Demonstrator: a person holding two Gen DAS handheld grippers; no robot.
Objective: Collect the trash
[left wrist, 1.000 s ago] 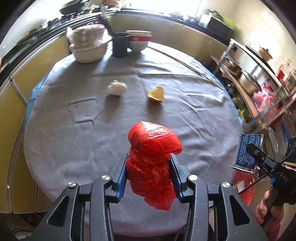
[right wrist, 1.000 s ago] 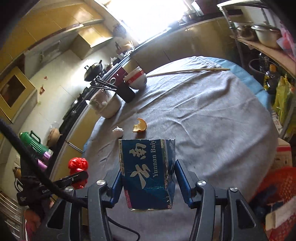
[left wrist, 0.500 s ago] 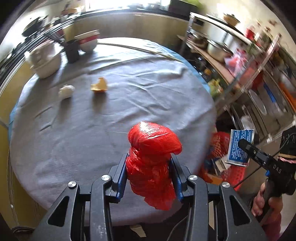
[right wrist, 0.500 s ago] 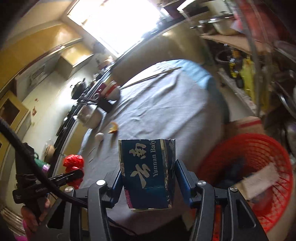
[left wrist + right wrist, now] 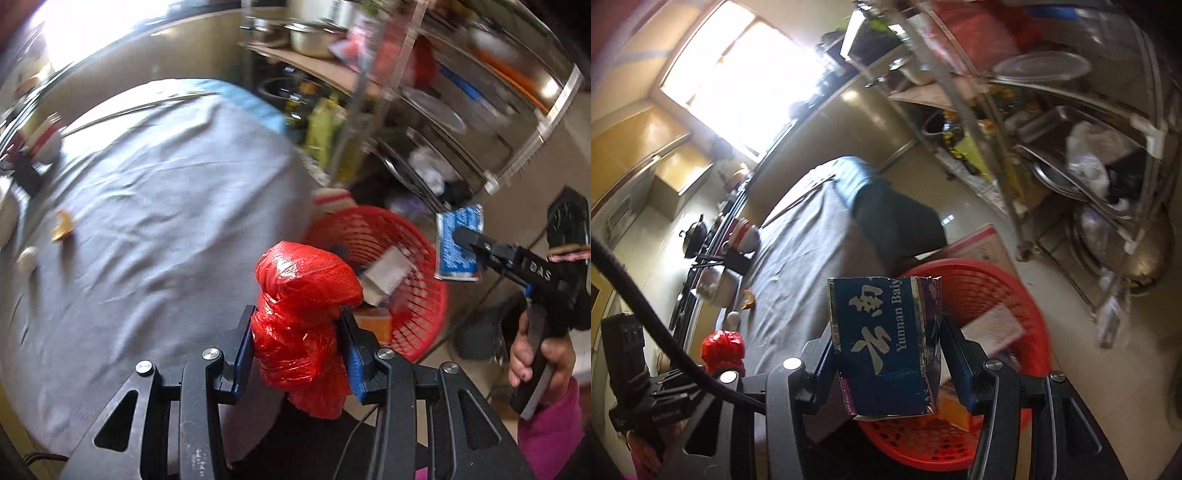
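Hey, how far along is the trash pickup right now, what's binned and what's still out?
Done: the red basket already holds a white box and other scraps. In hand: the left claw grips a red bag and the right claw a blue carton, both near the basket, not yet dropped. Left: an orange scrap and a white lump on the table.

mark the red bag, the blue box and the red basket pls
red bag (image 5: 306, 295), left wrist view, on its bulging upper part.
blue box (image 5: 882, 343), right wrist view, on its printed front face.
red basket (image 5: 373, 225), left wrist view, on its far inner wall.
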